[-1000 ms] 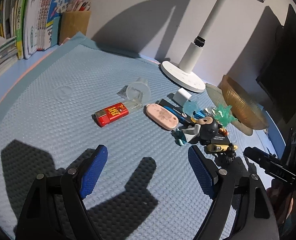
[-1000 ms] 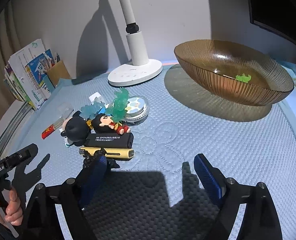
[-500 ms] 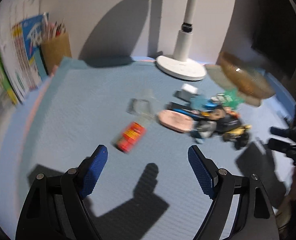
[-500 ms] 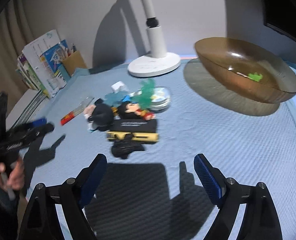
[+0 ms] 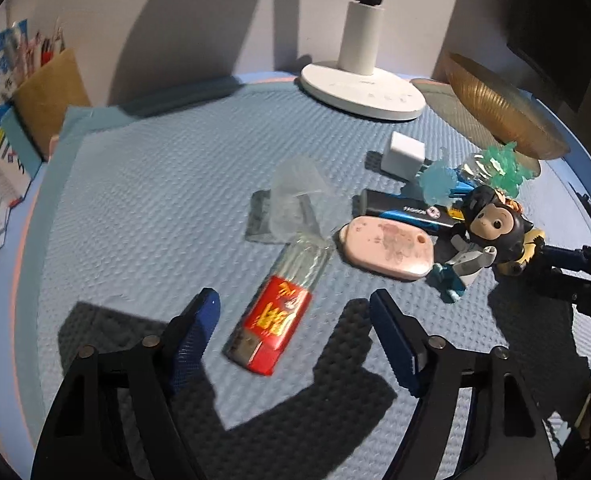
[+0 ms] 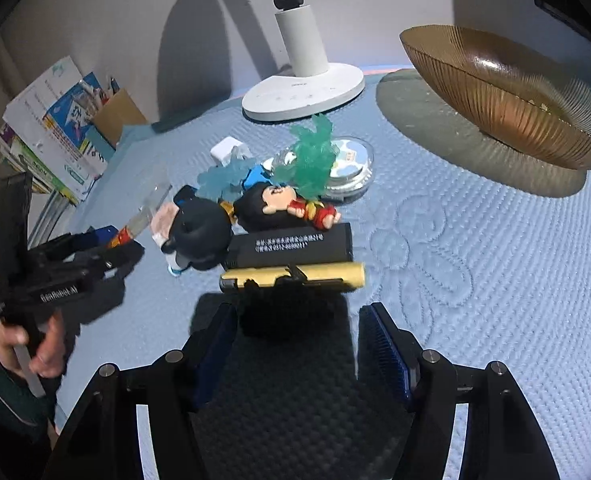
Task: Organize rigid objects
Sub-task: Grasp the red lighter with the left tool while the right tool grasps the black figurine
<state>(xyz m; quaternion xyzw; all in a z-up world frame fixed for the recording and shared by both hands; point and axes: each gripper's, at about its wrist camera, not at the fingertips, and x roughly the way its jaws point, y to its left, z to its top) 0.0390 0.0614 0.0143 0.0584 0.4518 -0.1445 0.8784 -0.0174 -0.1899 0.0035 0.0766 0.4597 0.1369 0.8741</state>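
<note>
Hovering low over the blue mat, the left gripper has its jaws spread wide, gripping nothing; the red lighter lies between its blue pads, apparently untouched, long axis running from near-left toward far-right, clear end away. The right gripper is equally wide open and empty, just short of the gold bar lying crosswise. Beyond, the black box carries small white print, unreadable. "GenRobot.AI" marks the left tool's body.

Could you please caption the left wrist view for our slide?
Open left gripper straddling the red lighter on the blue mat.
</note>
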